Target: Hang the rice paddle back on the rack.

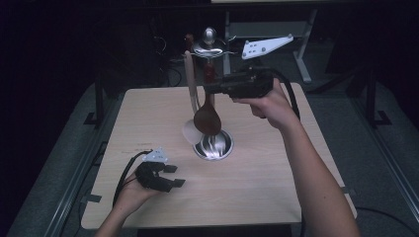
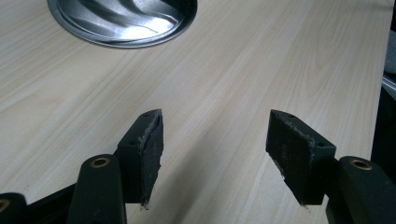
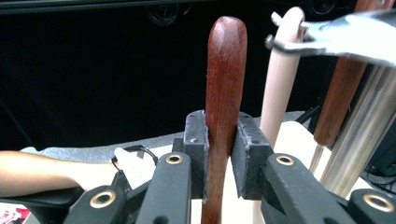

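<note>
Nearest me, my left gripper is resting low over the front of the desk — its jaws are standing wide apart with nothing between them, bare wood showing in the gap. Farther in, the rack's round metal base is sitting mid-desk. Above it my right gripper is clamping the dark wooden spoon by its handle — jaws pressing both sides, bowl hanging down beside the pole. A pale spoon is hanging from the rack just beside it.

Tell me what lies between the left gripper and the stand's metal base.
Bare table top lies between the left gripper and the base, seen in the left gripper view.
</note>
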`<state>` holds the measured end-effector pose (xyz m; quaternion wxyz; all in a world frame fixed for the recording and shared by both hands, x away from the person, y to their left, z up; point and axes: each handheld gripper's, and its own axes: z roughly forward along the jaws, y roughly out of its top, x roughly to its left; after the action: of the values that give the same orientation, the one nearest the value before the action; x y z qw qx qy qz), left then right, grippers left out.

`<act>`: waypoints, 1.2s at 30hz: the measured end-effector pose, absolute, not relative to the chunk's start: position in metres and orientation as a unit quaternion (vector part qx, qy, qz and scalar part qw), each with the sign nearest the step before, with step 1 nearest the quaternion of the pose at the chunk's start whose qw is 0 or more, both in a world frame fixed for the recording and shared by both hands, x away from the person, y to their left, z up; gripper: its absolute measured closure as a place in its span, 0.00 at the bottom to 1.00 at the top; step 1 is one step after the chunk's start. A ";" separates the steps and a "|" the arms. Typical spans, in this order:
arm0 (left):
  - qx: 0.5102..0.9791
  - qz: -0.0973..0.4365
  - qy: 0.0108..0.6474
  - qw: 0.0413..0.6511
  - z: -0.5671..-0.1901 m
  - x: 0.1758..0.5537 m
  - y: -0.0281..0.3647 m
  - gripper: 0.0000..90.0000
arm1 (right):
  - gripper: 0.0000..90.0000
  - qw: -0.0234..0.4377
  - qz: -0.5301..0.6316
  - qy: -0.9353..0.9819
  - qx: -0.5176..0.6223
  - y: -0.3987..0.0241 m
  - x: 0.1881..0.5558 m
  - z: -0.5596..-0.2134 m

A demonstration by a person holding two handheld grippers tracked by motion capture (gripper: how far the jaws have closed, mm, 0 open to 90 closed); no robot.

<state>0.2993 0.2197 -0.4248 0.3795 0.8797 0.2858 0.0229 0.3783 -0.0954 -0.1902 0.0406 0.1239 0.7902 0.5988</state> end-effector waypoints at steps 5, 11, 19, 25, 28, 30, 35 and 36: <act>0.882 0.022 0.285 0.375 -0.426 0.299 0.221 0.41 | 0.86 0.034 0.600 0.790 0.123 -0.094 0.386 -0.189; 0.880 0.019 0.288 0.377 -0.427 0.299 0.220 0.41 | 0.86 0.028 0.605 0.786 0.121 -0.095 0.390 -0.190; 0.882 0.017 0.286 0.375 -0.429 0.300 0.219 0.41 | 0.86 0.023 0.604 0.787 0.122 -0.096 0.393 -0.187; 0.881 0.015 0.287 0.376 -0.430 0.300 0.218 0.41 | 0.86 0.015 0.604 0.786 0.129 -0.097 0.399 -0.188; 0.881 0.016 0.289 0.375 -0.430 0.300 0.218 0.41 | 0.86 0.016 0.606 0.784 0.133 -0.098 0.401 -0.189; 0.881 0.016 0.288 0.374 -0.430 0.300 0.219 0.41 | 0.85 0.017 0.608 0.781 0.138 -0.099 0.402 -0.189; 0.883 0.015 0.286 0.372 -0.430 0.299 0.218 0.41 | 0.78 0.018 0.609 0.779 0.147 -0.101 0.403 -0.192; 0.882 0.014 0.287 0.373 -0.430 0.299 0.218 0.41 | 0.75 0.019 0.611 0.777 0.149 -0.102 0.403 -0.193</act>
<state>0.2989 0.2182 -0.4299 0.3727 0.8823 0.2869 0.0138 0.4027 -0.1022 -0.1927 0.0191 0.1493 0.7774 0.6108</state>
